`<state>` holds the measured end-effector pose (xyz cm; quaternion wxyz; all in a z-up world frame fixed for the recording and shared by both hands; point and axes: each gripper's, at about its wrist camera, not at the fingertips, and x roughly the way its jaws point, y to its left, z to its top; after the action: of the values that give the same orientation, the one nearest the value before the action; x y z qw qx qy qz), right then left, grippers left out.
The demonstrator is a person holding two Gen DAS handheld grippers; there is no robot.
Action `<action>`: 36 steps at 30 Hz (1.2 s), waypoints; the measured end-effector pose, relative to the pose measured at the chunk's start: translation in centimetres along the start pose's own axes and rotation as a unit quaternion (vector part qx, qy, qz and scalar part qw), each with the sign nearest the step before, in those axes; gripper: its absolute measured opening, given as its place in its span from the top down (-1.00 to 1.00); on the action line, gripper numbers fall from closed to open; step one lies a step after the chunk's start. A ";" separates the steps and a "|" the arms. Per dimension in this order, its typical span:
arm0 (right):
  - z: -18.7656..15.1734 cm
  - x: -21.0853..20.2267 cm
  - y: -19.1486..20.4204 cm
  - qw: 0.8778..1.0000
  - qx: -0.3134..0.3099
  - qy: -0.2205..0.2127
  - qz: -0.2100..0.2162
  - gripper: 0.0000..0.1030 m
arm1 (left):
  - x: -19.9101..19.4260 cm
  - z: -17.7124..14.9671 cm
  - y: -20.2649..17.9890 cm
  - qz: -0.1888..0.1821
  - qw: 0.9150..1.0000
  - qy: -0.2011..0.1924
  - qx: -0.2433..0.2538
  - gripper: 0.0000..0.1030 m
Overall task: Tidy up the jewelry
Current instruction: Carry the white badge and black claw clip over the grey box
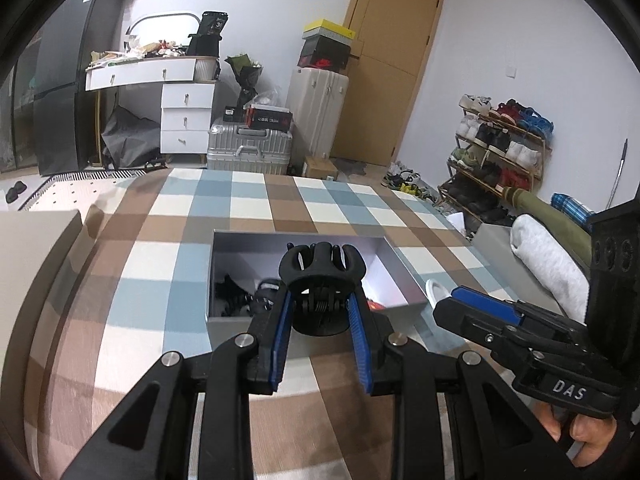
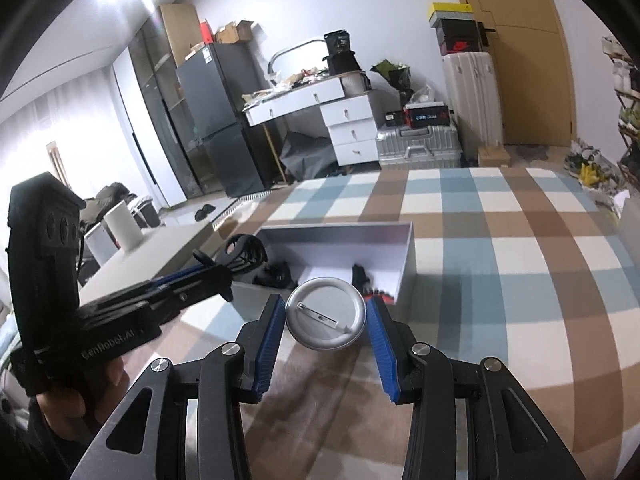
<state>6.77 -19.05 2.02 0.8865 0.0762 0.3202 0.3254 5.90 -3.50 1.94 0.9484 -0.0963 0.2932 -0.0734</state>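
Observation:
My left gripper is shut on a black claw hair clip and holds it over the near edge of an open grey box on the checked cloth. The box holds dark hair accessories and something red. My right gripper is shut on a round silver pin badge, pin side up, just in front of the same box. The right gripper also shows in the left wrist view, to the right of the box. The left gripper with the clip shows in the right wrist view.
The checked blue, brown and white cloth covers the surface. A grey box lid or panel lies left of the box. Beyond are a white dresser, suitcases, a shoe rack and a door.

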 end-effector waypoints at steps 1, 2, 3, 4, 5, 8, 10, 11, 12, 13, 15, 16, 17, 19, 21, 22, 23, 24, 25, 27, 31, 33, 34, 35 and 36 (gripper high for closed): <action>0.3 0.2 0.0 1.000 0.000 -0.001 -0.001 0.20 | 0.2 0.1 0.0 0.003 1.000 -0.001 0.002 0.57; 0.4 0.3 0.1 1.000 -0.001 -0.002 -0.002 0.20 | 0.4 0.2 0.0 0.005 1.000 -0.003 0.002 0.57; 0.6 0.4 0.2 1.000 -0.003 -0.003 -0.002 0.20 | 0.4 0.3 0.1 0.006 1.000 -0.004 0.002 0.57; 0.8 0.5 0.3 1.000 -0.004 -0.003 -0.003 0.20 | 0.5 0.3 0.1 0.006 1.000 -0.005 0.001 0.57; 1.0 0.5 0.4 1.000 -0.005 -0.004 -0.003 0.20 | 0.5 0.3 0.1 0.006 1.000 -0.007 0.001 0.57; 1.4 0.6 0.6 1.000 -0.009 -0.005 -0.005 0.20 | 0.4 0.3 0.2 0.009 1.000 -0.008 0.003 0.57; 1.6 0.8 0.7 1.000 -0.011 -0.003 -0.005 0.20 | 0.6 0.4 0.1 0.012 1.000 -0.008 0.006 0.57; 1.7 1.0 0.8 1.000 -0.012 -0.003 -0.006 0.20 | 0.6 0.4 0.1 0.015 1.000 -0.008 0.009 0.57; 1.8 1.1 0.8 1.000 -0.013 -0.003 -0.007 0.20 | 0.7 0.4 0.1 0.020 1.000 -0.009 0.012 0.57; 1.9 1.2 0.8 1.000 -0.012 -0.003 -0.008 0.20 | 0.8 0.5 0.1 0.025 1.000 -0.011 0.015 0.57; 2.0 1.5 0.7 1.000 -0.010 -0.008 -0.011 0.20 | 1.0 0.6 0.3 0.027 0.999 -0.011 0.016 0.57; 2.0 1.5 0.7 1.000 -0.008 -0.010 -0.013 0.20 | 1.2 0.7 0.4 0.029 0.999 -0.012 0.015 0.57; 2.0 1.7 0.6 1.000 -0.005 -0.010 -0.013 0.20 | 1.4 0.7 0.6 0.031 0.999 -0.013 0.014 0.57; 2.1 2.0 0.5 1.000 -0.003 -0.006 -0.016 0.20 | 1.7 0.8 0.8 0.031 0.999 -0.016 0.009 0.57; 2.2 2.2 0.4 1.000 -0.001 -0.005 -0.017 0.20 | 2.2 0.7 1.1 0.026 1.000 -0.014 -0.001 0.57; 2.2 2.3 0.4 1.000 -0.001 -0.003 -0.018 0.20 | 2.4 0.7 1.3 0.022 1.000 -0.014 -0.006 0.57; 2.3 2.4 0.4 1.000 -0.001 -0.001 -0.019 0.20 | 2.5 0.7 1.3 0.020 1.000 -0.012 -0.008 0.57; 2.3 2.4 0.4 1.000 -0.001 0.000 -0.021 0.20 | 2.6 0.6 1.3 0.019 1.000 -0.010 -0.008 0.57; 2.3 2.5 0.3 1.000 -0.001 0.000 -0.022 0.20 | 2.6 0.6 1.3 0.019 1.000 -0.010 -0.008 0.57; 2.4 2.7 0.2 1.000 -0.001 0.003 -0.024 0.20 | 2.6 0.5 1.2 0.018 1.000 -0.009 -0.004 0.57; 2.5 3.4 -0.1 1.000 0.002 0.010 -0.028 0.20 | 3.1 0.1 1.3 0.011 1.000 0.000 -0.005 0.57; 2.4 3.7 -0.1 1.000 0.000 0.014 -0.028 0.20 | 3.2 0.1 1.2 0.010 1.000 0.004 -0.004 0.57; 2.4 3.9 0.0 0.999 0.000 0.015 -0.028 0.20 | 3.2 0.1 1.2 0.010 1.000 0.004 -0.003 0.57; 2.4 4.1 0.0 0.999 -0.001 0.016 -0.028 0.20 | 3.0 0.1 1.1 0.011 1.000 0.002 -0.003 0.57; 2.3 4.2 0.0 0.999 -0.001 0.018 -0.027 0.20 | 3.0 0.2 1.2 0.009 1.000 0.003 -0.005 0.57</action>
<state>10.66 -16.19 1.67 0.8891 0.0605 0.3379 0.3027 8.54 -2.94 0.23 0.9476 -0.0986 0.2970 -0.0636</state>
